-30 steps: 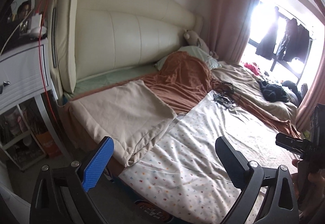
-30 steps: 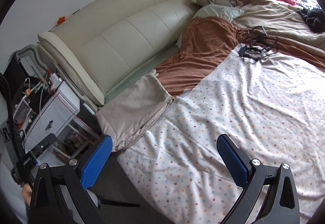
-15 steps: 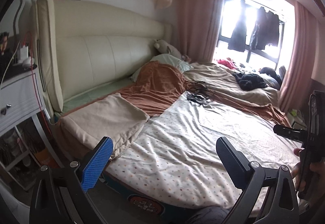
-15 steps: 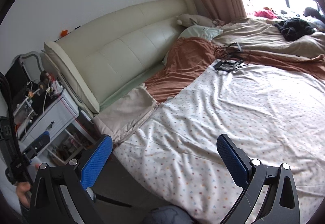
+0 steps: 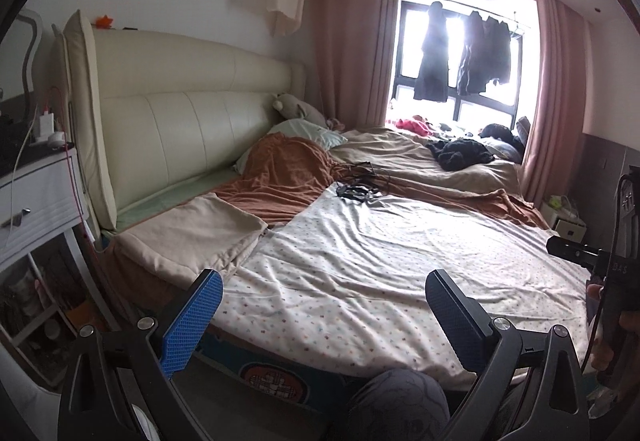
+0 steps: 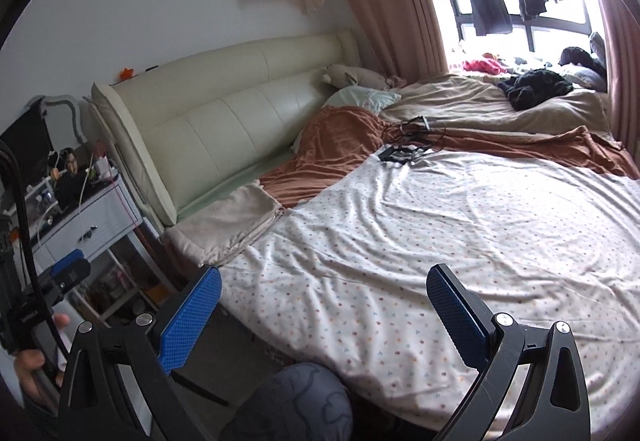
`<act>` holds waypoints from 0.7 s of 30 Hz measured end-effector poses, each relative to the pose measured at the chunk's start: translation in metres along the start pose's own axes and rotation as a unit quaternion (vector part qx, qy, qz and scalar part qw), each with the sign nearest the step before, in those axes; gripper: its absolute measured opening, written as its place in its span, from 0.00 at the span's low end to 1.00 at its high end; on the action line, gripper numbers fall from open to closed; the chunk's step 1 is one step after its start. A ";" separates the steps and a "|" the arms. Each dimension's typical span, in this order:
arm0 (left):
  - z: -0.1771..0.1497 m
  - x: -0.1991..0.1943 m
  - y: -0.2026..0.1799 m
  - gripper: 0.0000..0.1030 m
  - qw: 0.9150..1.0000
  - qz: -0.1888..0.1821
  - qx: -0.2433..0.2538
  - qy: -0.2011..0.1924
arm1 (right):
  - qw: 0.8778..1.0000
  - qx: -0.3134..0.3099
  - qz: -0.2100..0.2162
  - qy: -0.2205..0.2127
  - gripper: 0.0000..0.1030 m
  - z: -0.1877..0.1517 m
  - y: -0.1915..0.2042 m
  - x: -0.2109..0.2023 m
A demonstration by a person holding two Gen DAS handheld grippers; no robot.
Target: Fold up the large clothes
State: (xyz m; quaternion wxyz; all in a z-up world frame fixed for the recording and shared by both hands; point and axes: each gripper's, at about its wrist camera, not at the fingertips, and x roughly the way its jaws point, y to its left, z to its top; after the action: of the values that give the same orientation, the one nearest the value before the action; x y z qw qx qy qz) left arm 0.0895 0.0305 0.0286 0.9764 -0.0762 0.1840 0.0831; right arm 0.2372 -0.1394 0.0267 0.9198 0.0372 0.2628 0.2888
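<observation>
A large white cloth with small coloured dots [image 5: 380, 257] lies spread flat over the bed; it also shows in the right wrist view [image 6: 440, 225]. My left gripper [image 5: 324, 317] is open and empty, held back from the bed's near edge. My right gripper [image 6: 324, 313] is open and empty, also off the near edge. A folded beige cloth [image 5: 200, 237] lies at the bed's left corner. A rust-brown blanket [image 5: 288, 173] lies behind the dotted cloth.
A black tangle of cables [image 5: 360, 189] lies on the far edge of the dotted cloth. A white nightstand [image 5: 36, 197] stands left of the bed. Dark clothes [image 5: 460, 155] lie near the window. A cream headboard [image 5: 192, 121] backs the bed.
Both grippers have pulled back and tilted up from the bed, so more of the room and window shows. Both stay open and empty.
</observation>
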 end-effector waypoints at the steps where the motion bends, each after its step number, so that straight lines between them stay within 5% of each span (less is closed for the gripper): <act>1: -0.004 -0.004 -0.001 0.99 1.000 -0.001 0.003 -0.002 | 1.000 0.001 -0.001 -0.006 1.00 -0.007 0.001 -0.007; 21: -0.060 -0.056 -0.020 0.99 0.999 -0.016 0.037 -0.030 | 0.998 0.007 -0.046 -0.033 1.00 -0.096 0.018 -0.074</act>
State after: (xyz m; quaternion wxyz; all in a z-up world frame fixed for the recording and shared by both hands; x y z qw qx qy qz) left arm 0.0212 -0.0076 -0.0040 0.9849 -0.0407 0.1561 0.0633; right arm 0.1279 -0.1729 -0.0180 0.9401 0.0410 0.2357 0.2429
